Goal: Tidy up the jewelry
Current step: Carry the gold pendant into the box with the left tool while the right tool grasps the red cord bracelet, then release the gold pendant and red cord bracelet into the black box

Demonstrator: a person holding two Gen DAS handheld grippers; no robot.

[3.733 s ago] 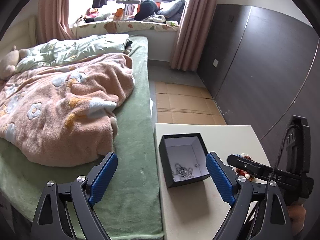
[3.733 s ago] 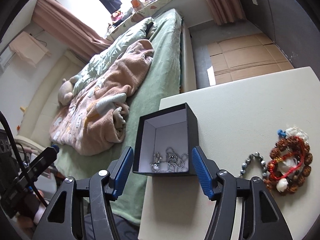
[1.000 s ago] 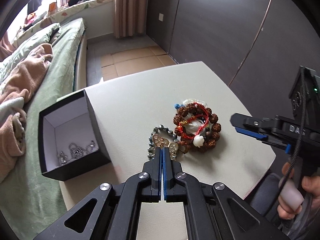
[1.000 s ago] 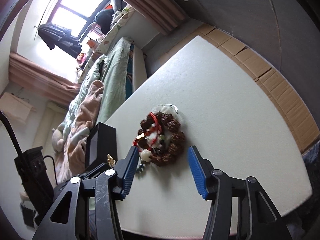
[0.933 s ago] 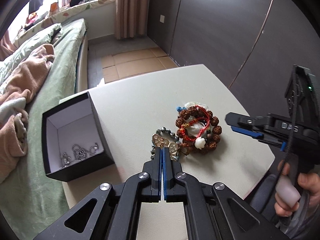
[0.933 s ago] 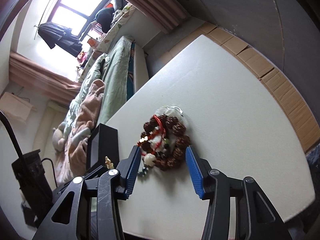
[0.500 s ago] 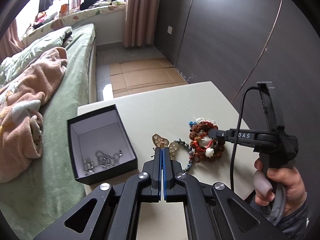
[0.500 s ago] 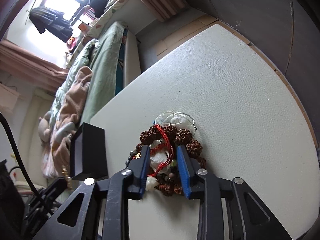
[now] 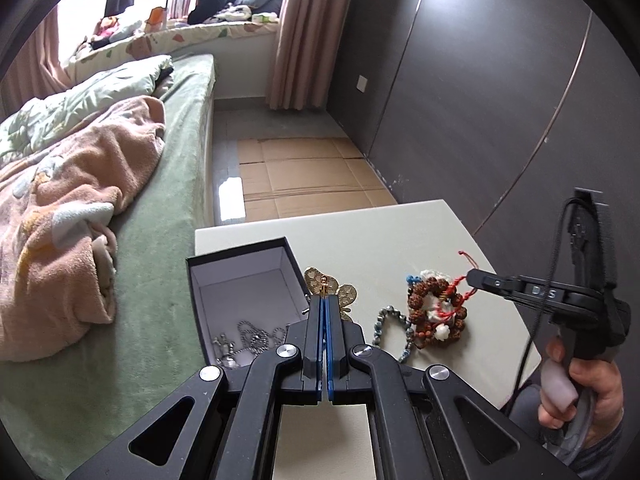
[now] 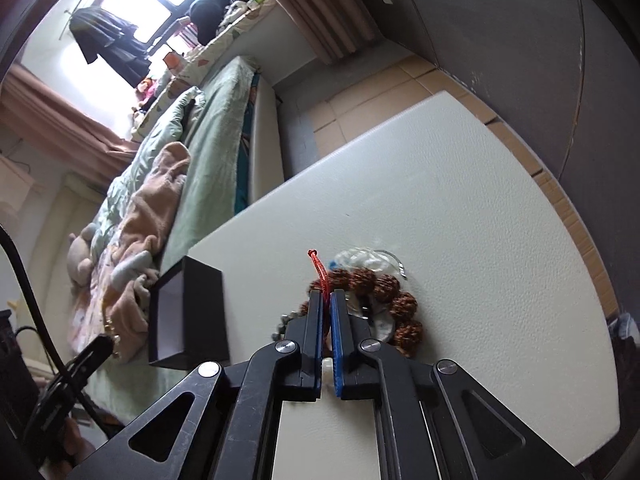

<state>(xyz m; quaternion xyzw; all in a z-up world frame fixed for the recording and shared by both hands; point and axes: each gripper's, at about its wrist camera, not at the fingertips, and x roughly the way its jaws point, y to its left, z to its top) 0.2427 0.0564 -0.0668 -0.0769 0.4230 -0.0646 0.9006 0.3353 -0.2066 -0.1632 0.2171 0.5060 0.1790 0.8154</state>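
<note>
on the white table (image 9: 400, 240) beside the bed (image 9: 168, 216), a black box (image 9: 240, 276) stands open near the edge, lid off so jewelry can drop straight in; a silver chain (image 9: 244, 338) already lies on its floor. right of the box sits a heap of brown bead bracelets (image 9: 434, 312), with a grey bead strand (image 9: 390, 326) trailing off it. the left gripper (image 9: 325, 302) is clamped on a gold butterfly ornament (image 9: 330, 286), held clear of the table by the box, likely bound for it. the right gripper (image 10: 325, 296) has just been closing and now pinches the heap's red cord (image 10: 320, 270), a thin handle for lifting that bracelet.
</note>
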